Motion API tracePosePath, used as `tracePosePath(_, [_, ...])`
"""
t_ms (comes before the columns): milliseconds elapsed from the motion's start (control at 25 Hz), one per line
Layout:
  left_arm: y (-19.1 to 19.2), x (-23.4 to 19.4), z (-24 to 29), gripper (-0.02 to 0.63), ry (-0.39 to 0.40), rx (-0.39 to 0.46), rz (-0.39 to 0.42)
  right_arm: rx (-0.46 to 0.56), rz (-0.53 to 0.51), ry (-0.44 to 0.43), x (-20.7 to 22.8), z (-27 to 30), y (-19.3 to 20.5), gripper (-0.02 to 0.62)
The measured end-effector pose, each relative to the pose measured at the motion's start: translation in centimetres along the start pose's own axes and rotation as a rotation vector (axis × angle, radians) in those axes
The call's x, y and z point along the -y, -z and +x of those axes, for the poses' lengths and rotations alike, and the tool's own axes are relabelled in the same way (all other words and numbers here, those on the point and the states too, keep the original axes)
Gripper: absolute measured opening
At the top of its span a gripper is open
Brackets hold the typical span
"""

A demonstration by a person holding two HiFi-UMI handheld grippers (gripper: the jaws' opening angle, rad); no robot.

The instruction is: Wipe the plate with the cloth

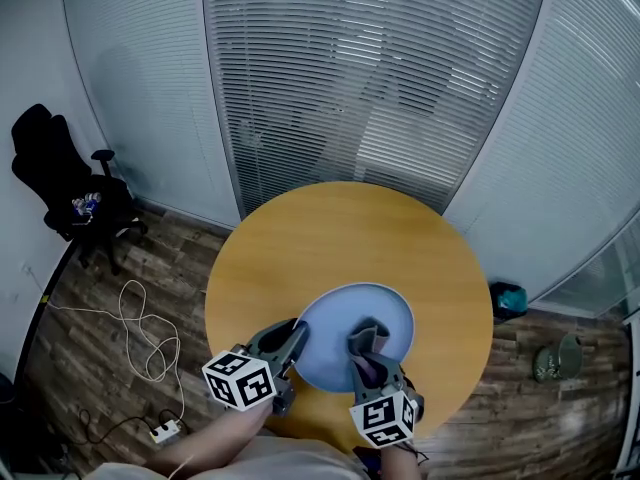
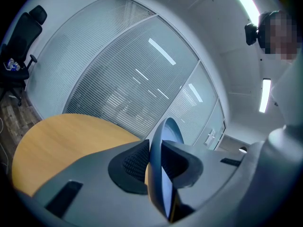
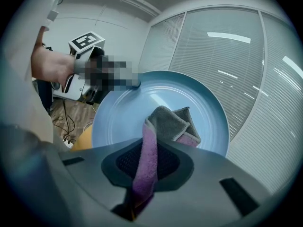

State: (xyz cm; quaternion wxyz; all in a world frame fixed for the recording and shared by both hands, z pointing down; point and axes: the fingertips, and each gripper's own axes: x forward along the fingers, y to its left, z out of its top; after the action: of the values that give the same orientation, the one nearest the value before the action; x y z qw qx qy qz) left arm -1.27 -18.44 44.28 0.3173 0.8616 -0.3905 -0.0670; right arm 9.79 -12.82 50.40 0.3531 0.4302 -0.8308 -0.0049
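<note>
1. Blinds [image 1: 340, 68] are covering the glass walls behind. At far left a chair [image 1: 60, 173] is standing near a cable [image 1: 140, 333] looping over the plank floor, and a round table [image 1: 330, 238] is filling the middle.
2. At the table's near edge, the left gripper [image 1: 296, 340] is clamping its jaws on the left rim of the plate [image 1: 335, 328], one pad on each face.
3. That plate is sitting over the near side of the table with its face turned up toward the person. I cannot tell whether it is resting on the wood. Being round, it is showing no long axis.
4. It is looking stiff, glazed and breakable, probably slippery under a sideways push. The rim is looking like the only sensible place to hold it.
5. Further right, the right gripper [image 1: 368, 368] is pinching one end of the cloth [image 1: 365, 346]. Its folded free end is lying on the plate's face, right of centre.
6. The cloth's length is running from the jaws forward onto the plate. It is looking soft, light and limp, so gripping the bunched end should be giving the most control.
</note>
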Motion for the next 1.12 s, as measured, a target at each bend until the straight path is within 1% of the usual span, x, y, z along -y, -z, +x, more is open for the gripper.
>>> tracePosePath(440, [0.0, -0.8, 0.1, 0.063, -0.025, 0.009, -0.007, 0.028, -0.033, -0.100, -4.1, 1.2, -1.3, 0.051])
tracePosePath(1120, [0.0, -1.0, 0.0, 0.063, -0.022, -0.002, -0.005, 0.087, -0.104, -0.228, -9.1, 1.8, -4.0, 0.051])
